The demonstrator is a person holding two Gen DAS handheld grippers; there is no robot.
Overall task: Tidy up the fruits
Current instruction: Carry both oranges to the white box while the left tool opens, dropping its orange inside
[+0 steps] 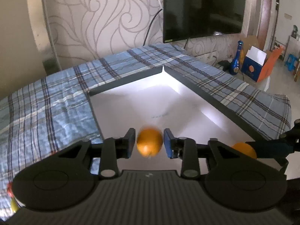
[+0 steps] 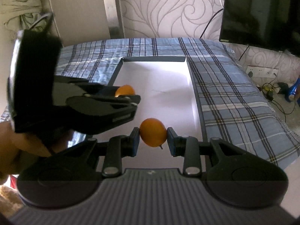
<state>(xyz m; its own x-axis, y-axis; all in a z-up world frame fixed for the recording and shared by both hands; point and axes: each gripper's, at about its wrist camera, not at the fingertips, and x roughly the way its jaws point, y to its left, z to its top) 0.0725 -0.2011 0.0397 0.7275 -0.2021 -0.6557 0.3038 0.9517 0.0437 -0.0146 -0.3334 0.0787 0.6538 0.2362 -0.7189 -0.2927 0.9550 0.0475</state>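
A shallow white box with dark walls [image 1: 196,86] [image 2: 189,78] lies on a blue plaid cloth. My left gripper [image 1: 149,143] has an orange [image 1: 149,142] between its blue pads above the box floor; the orange is blurred and small gaps show beside it. In the right wrist view the left gripper [image 2: 129,95] sits at left over the box with that orange [image 2: 125,90]. My right gripper [image 2: 153,137] is shut on a second orange [image 2: 153,135], stem down, above the near part of the box. This orange shows at the right of the left wrist view [image 1: 243,149].
The plaid cloth [image 1: 56,108] [image 2: 234,97] covers the surface around the box. A black TV [image 1: 204,9] hangs on the patterned wall behind. A blue bottle [image 1: 236,60] and an orange-blue carton [image 1: 256,65] stand on the floor to the right, with cables and a socket [image 2: 262,71].
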